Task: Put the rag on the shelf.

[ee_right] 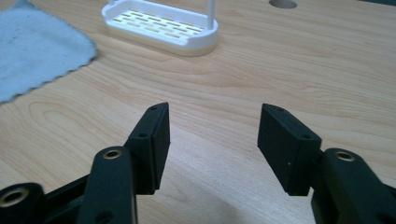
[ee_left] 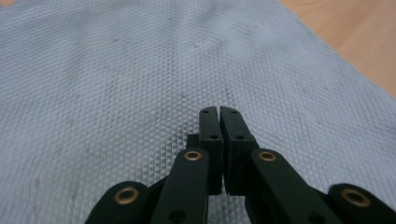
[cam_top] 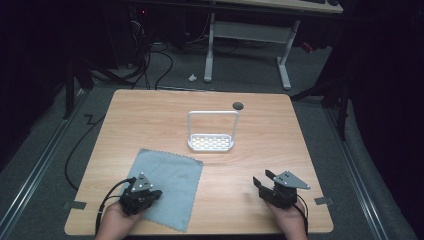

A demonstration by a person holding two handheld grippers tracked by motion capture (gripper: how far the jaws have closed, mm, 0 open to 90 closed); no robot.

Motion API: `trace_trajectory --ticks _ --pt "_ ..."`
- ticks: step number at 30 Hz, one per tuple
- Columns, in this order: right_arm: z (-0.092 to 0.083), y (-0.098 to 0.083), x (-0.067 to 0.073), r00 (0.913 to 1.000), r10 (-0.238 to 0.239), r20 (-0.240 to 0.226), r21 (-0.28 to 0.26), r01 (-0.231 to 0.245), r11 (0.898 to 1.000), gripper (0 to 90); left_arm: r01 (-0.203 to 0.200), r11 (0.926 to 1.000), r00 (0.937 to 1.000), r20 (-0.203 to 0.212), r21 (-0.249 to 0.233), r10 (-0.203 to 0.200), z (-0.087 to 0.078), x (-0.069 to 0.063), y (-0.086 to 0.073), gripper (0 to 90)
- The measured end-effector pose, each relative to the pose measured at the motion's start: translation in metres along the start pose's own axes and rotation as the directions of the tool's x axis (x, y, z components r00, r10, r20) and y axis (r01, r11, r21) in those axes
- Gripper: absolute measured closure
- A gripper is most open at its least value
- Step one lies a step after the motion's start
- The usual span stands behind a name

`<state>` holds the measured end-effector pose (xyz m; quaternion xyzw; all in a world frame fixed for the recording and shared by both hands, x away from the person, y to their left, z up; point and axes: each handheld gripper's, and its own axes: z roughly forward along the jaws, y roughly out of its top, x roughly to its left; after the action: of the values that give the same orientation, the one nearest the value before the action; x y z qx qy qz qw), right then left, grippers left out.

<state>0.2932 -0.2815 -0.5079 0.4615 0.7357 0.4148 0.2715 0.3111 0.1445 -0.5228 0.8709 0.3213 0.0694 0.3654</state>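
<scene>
A grey-blue cloth (cam_top: 167, 186) lies flat on the wooden table (cam_top: 260, 130), left of the middle near the front edge. My left gripper (cam_top: 150, 196) rests over the cloth's front left part, its jaws shut together with nothing between them; in the left gripper view the gripper (ee_left: 219, 112) sits just above the woven cloth (ee_left: 116, 84). My right gripper (cam_top: 261, 180) is at the front right over bare wood, jaws open and empty, as the right gripper view shows (ee_right: 212, 121). A white slotted rack (cam_top: 211, 142) with a tall wire handle stands mid-table, also the rack (ee_right: 161, 25) ahead of the right gripper.
A round cable hole (cam_top: 238, 105) sits near the table's far edge. Beyond the table stand a white desk frame (cam_top: 247, 45) and cables on the grey floor. Tape tabs mark the front corners of the table. Bare wood lies between the cloth and the right gripper.
</scene>
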Motion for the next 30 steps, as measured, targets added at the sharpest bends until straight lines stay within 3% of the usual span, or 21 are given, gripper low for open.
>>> trace_trajectory --ticks 1,2,4,6,9,11,13,16,18,23,25,27,28,29,30 --pt "0.000 0.000 0.000 1.0000 0.000 0.000 0.000 0.000 1.000 45.8 0.000 1.0000 1.0000 0.000 0.000 0.000 0.000 0.000 0.000 84.1" --pt "0.001 0.000 0.001 0.9999 -0.009 -0.009 0.002 0.009 1.000 46.5 -0.022 0.9998 0.9990 0.038 -0.004 0.022 0.008 -0.013 0.006 84.1" --pt "0.003 0.001 0.007 0.9992 -0.019 -0.034 0.008 0.020 1.000 48.7 -0.095 0.9955 0.9919 0.085 -0.002 0.094 0.018 -0.032 0.015 77.3" --pt "0.004 0.002 0.012 0.9983 -0.023 -0.053 0.014 0.023 1.000 50.7 -0.113 0.9912 0.9886 0.093 -0.069 0.119 0.014 -0.038 0.019 73.0" --pt "0.007 0.002 0.021 0.9951 -0.047 -0.087 0.023 0.049 0.999 52.0 -0.079 0.9899 0.9961 0.030 -0.118 0.083 0.000 -0.025 0.019 70.9" --pt "0.009 0.004 0.029 0.9909 -0.067 -0.117 0.021 0.070 0.997 54.3 -0.027 0.9916 0.9996 -0.011 -0.126 0.026 -0.010 -0.008 0.011 70.7" --pt "0.012 0.006 0.038 0.9858 -0.078 -0.149 0.022 0.082 0.996 58.8 0.031 0.9916 0.9983 -0.045 -0.125 -0.037 -0.018 0.008 -0.001 69.9" --pt "0.022 0.011 0.056 0.9681 -0.135 -0.211 0.030 0.145 0.989 65.4 0.095 0.9887 0.9923 -0.068 -0.116 -0.103 -0.028 0.022 -0.020 67.9" --pt "0.031 0.015 0.069 0.9526 -0.169 -0.253 0.040 0.185 0.982 70.2 0.105 0.9886 0.9895 -0.088 -0.108 -0.115 -0.033 0.023 -0.027 67.2" --pt "0.058 0.025 0.101 0.9161 -0.237 -0.324 0.079 0.275 0.958 85.2 0.079 0.9931 0.9891 -0.118 -0.086 -0.089 -0.034 0.012 -0.033 75.0" --pt "0.066 0.026 0.109 0.9051 -0.264 -0.333 0.107 0.314 0.943 90.0 0.064 0.9965 0.9897 -0.125 -0.054 -0.070 -0.030 0.007 -0.036 75.9" --pt "0.072 0.026 0.114 0.8981 -0.280 -0.339 0.134 0.341 0.931 90.0 0.052 0.9968 0.9898 -0.130 -0.061 -0.060 -0.030 0.005 -0.037 76.8" --pt "0.076 0.025 0.116 0.8914 -0.295 -0.344 0.153 0.363 0.919 90.0 0.052 0.9968 0.9898 -0.130 -0.061 -0.060 -0.030 0.005 -0.037 77.3" --pt "0.076 0.025 0.117 0.8859 -0.312 -0.343 0.148 0.379 0.913 90.0 0.054 0.9966 0.9894 -0.132 -0.062 -0.062 -0.030 0.004 -0.037 77.6" --pt "0.076 0.025 0.117 0.8864 -0.309 -0.345 0.155 0.379 0.912 90.0 0.055 0.9965 0.9894 -0.131 -0.063 -0.063 -0.030 0.004 -0.038 77.6"
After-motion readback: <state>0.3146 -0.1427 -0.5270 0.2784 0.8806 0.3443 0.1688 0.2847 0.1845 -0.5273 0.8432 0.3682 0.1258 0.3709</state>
